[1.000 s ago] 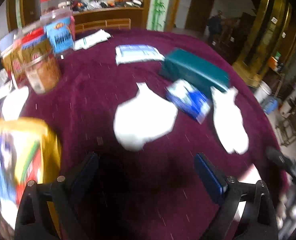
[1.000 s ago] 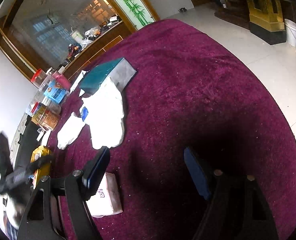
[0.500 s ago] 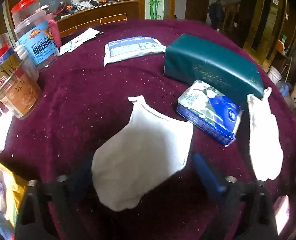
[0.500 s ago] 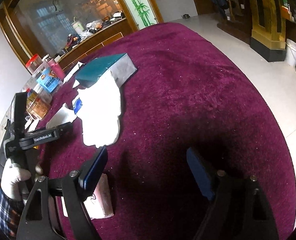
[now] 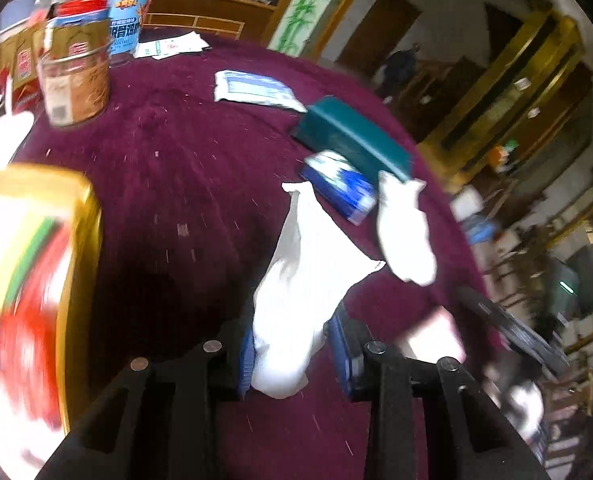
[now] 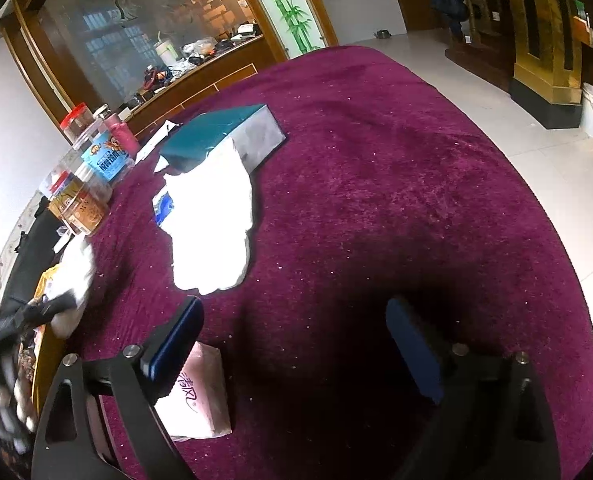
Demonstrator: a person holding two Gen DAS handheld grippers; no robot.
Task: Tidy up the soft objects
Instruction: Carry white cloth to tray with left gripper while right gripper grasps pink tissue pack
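My left gripper is shut on a white cloth and holds it lifted over the maroon table. The same cloth shows blurred at the left of the right wrist view. A second white cloth lies by a blue tissue pack and a teal tissue box; it also shows in the right wrist view. My right gripper is open and empty above the table, with a pink tissue pack under its left finger.
Snack jars stand at the table's far left. A yellow snack bag is close on the left, blurred. A flat white-blue packet and a paper lie farther back. The table edge curves on the right.
My left gripper has closed on the white cloth and lifted it, swinging left. The right gripper has hardly moved.
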